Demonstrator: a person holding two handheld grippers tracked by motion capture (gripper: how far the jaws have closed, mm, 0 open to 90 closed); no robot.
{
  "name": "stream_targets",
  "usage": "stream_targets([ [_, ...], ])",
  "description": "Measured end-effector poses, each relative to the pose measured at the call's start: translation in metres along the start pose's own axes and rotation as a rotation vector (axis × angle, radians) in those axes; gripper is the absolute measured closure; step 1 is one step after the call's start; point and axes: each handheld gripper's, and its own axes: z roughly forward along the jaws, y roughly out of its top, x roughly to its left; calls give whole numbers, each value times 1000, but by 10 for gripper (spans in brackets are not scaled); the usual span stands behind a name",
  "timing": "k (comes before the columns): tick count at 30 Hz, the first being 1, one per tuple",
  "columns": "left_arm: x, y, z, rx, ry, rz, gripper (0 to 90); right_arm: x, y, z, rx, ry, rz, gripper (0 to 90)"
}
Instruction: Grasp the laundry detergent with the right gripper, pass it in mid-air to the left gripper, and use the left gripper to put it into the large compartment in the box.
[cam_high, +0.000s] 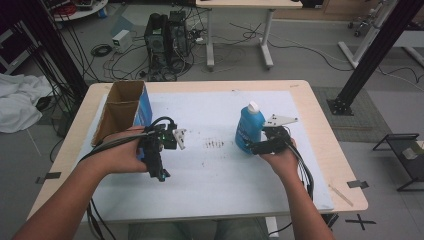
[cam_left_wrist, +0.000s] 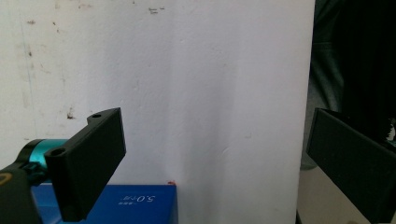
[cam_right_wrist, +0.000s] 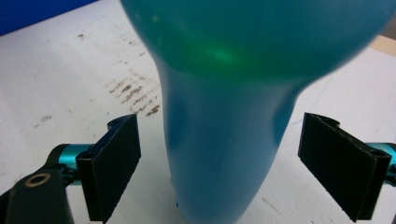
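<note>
A blue bottle (cam_high: 249, 127) with a white cap stands upright on the white mat (cam_high: 220, 170), right of centre. My right gripper (cam_high: 254, 146) is at its lower part. In the right gripper view the bottle (cam_right_wrist: 219, 70) rises between the two black pads (cam_right_wrist: 116, 163), which stand apart on either side of it with gaps showing; my right gripper (cam_right_wrist: 219, 144) is open. My left gripper (cam_high: 159, 161) is held over the mat's left half, beside the cardboard box. In its own view my left gripper (cam_left_wrist: 215, 140) is open, with bare mat between the pads.
An open cardboard box (cam_high: 120, 112) with a blue side stands at the table's back left; its blue face (cam_left_wrist: 135, 203) shows low in the left gripper view. Brown smudges (cam_high: 215, 144) mark the mat's middle. Cables trail from both grippers toward the table's near edge.
</note>
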Motion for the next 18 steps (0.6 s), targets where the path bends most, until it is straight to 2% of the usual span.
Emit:
stream_targets([
  [1, 0, 0, 0, -2, 0, 0, 45, 1, -1, 1, -2, 1, 11, 122],
  [14, 1, -4, 3, -4, -2, -6, 46, 4, -2, 12, -39, -22, 9, 126],
  [16, 2, -4, 3, -3, -1, -7, 46, 3, -3, 12, -34, -17, 14, 166],
  [18, 2, -3, 3, -2, -2, -5, 46, 3, -3, 13, -36, -22, 15, 166],
])
